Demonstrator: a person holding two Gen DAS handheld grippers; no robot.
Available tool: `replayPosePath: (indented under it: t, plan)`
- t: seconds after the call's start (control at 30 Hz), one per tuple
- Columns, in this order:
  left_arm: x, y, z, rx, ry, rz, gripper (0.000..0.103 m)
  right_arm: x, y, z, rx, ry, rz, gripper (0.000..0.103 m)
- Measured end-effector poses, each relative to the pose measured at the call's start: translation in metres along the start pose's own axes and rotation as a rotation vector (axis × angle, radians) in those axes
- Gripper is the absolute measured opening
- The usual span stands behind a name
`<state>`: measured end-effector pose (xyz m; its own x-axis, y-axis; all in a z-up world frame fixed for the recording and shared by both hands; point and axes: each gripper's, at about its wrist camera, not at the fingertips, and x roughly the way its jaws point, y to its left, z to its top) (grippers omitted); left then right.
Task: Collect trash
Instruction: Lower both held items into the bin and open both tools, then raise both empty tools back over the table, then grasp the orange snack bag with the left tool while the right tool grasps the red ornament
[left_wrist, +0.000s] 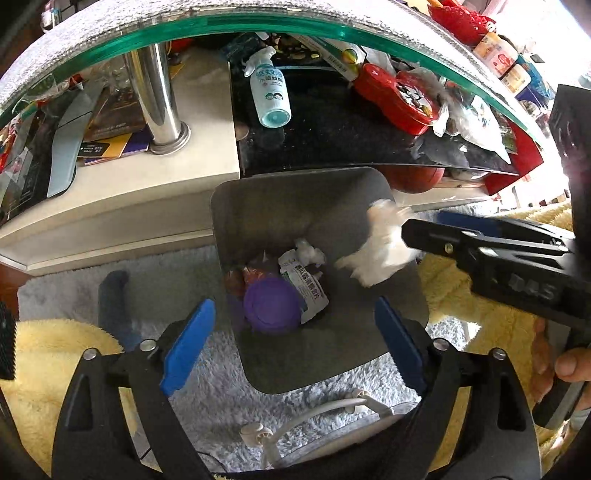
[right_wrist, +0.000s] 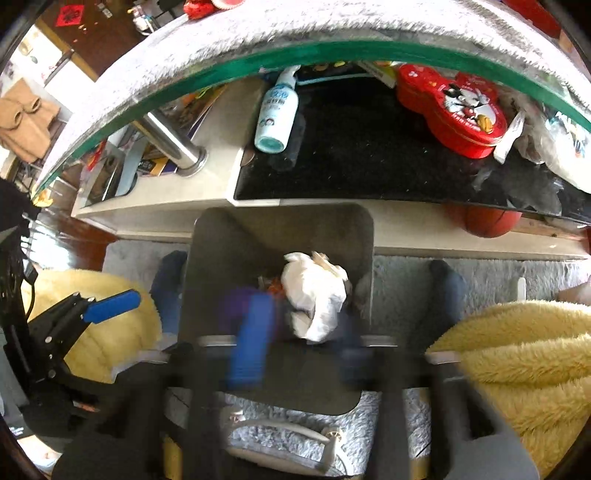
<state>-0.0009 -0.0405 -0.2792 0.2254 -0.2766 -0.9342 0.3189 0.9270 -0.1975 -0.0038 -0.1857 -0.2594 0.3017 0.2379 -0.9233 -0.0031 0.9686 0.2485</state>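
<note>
Here the white tissue wad (right_wrist: 316, 295) hangs over the bin (right_wrist: 207, 258), just beyond the right gripper (right_wrist: 299, 347), fingers apart.

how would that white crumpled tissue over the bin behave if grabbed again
The white crumpled tissue looks soft and floppy, so it would probably squash flat between gripper pads. Its wispy, blurred edges suggest it is very light and may drift. It seems unlikely to roll or break once inside the grey bin.
</note>
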Motion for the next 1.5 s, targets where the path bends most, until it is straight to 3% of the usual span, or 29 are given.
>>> replayPosePath:
  t: [0.1, 0.23, 0.3, 0.57, 0.83, 1.07, 1.5]
  plan:
    - [-0.004, -0.001, 0.001, 0.009, -0.011, 0.012, 0.091, -0.006, -0.001, 0.005, -0.006, -0.014, -0.009, 0.072]
    - [-0.016, -0.002, 0.008, 0.032, -0.041, 0.031, 0.095, -0.02, 0.0, 0.013, -0.023, -0.043, -0.027, 0.09]
    - [-0.029, -0.002, 0.014, 0.042, -0.074, 0.046, 0.095, -0.026, 0.001, 0.018, -0.029, -0.049, -0.012, 0.093]
    - [-0.075, 0.004, 0.044, 0.036, -0.177, 0.084, 0.095, -0.075, -0.01, 0.047, 0.009, -0.147, 0.041, 0.093]
    - [-0.112, 0.025, 0.086, 0.004, -0.261, 0.106, 0.095, -0.12, -0.024, 0.091, 0.019, -0.273, 0.029, 0.094]
    - [-0.118, 0.037, 0.126, 0.002, -0.289, 0.117, 0.095, -0.12, -0.025, 0.136, -0.004, -0.313, 0.002, 0.094]
    - [-0.113, 0.049, 0.228, 0.004, -0.334, 0.133, 0.095, -0.075, -0.022, 0.222, -0.051, -0.304, -0.034, 0.094]
